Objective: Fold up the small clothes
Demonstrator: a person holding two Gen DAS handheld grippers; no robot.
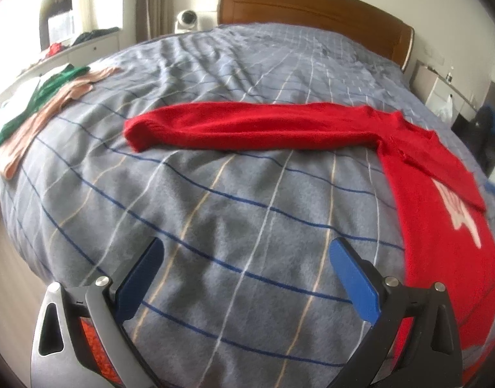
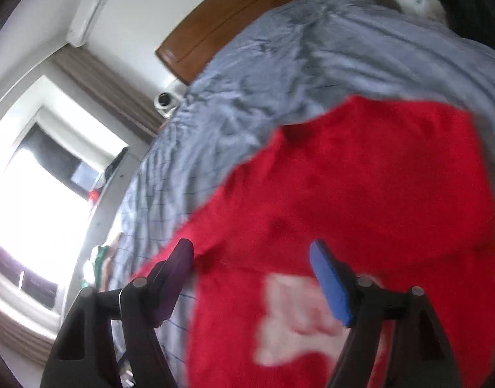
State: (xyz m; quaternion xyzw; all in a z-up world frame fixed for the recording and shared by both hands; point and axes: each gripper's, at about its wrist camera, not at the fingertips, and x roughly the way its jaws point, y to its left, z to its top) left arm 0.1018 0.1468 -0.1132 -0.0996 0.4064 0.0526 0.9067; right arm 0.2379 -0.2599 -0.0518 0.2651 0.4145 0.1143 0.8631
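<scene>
Lying across the grey bedspread with thin blue, white and tan check lines (image 1: 234, 213), the bright red knitted sweater with a white-and-pink front print (image 1: 441, 220) has one long sleeve stretched flat toward the left, its cuff ending near the middle of the bed. The sweater's body runs down the right side toward the near edge. At the far left edge sits a small pile of clothes: a green knit piece (image 1: 43, 93) on top of a pale pink garment (image 1: 37, 123). Behind the bed stands a curved brown wooden headboard (image 1: 312, 3), with a small white round camera-like device (image 1: 186, 19) beside its left end.

Bare bedspread fills the wide stretch between the sleeve and the near edge, with nothing lying on it.

Pointing down at that bare stretch, the left hand-held gripper (image 1: 247, 278) has its blue-padded jaws spread wide and grasps nothing. The right hand-held gripper (image 2: 252, 274) hangs over the sweater's printed front in a blurred, tilted view, jaws released and apart, with nothing pinched between them.
</scene>
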